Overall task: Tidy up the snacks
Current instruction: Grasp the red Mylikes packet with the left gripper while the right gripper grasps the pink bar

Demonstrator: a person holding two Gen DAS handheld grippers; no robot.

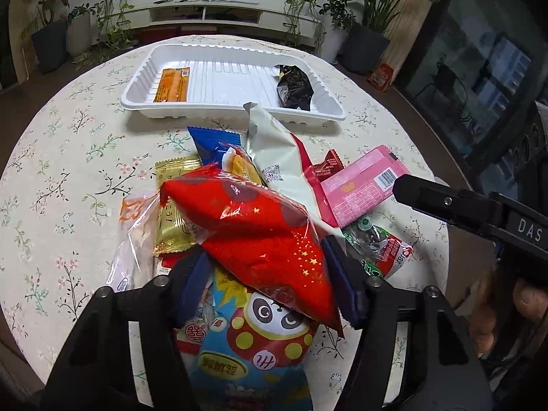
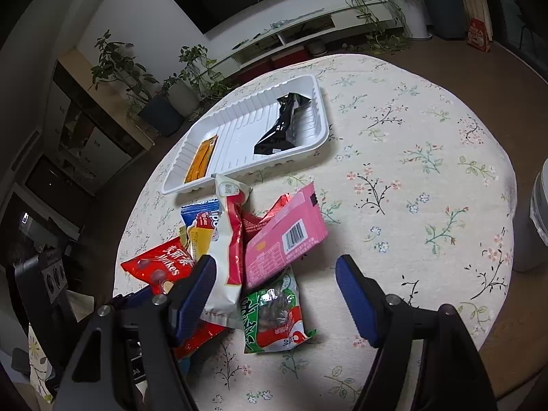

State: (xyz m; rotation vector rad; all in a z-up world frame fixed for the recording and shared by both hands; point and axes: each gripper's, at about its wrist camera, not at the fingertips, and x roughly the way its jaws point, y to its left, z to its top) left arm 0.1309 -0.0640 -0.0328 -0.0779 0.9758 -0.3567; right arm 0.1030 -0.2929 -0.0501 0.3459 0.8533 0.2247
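A pile of snack packets lies on the flowered round table. My left gripper [image 1: 267, 281] is shut on a red snack bag [image 1: 253, 229], which sits lifted over the pile; the bag also shows in the right wrist view [image 2: 157, 265]. A white tray [image 1: 219, 109] stands beyond the pile and holds an orange packet [image 1: 173, 85] and a black packet [image 1: 294, 87]. My right gripper [image 2: 277, 294] is open and empty, above a green and red packet [image 2: 274, 318] and beside a pink packet [image 2: 284, 236]. A white and red bag [image 2: 227, 250] lies by its left finger.
A blue packet [image 1: 214, 142], a gold packet [image 1: 173, 205], a clear bag [image 1: 133, 236] and a panda-print bag [image 1: 253, 342] lie in the pile. Bare tablecloth [image 2: 411, 205] lies to the right. A grey bin [image 2: 534, 222] stands off the table's right edge.
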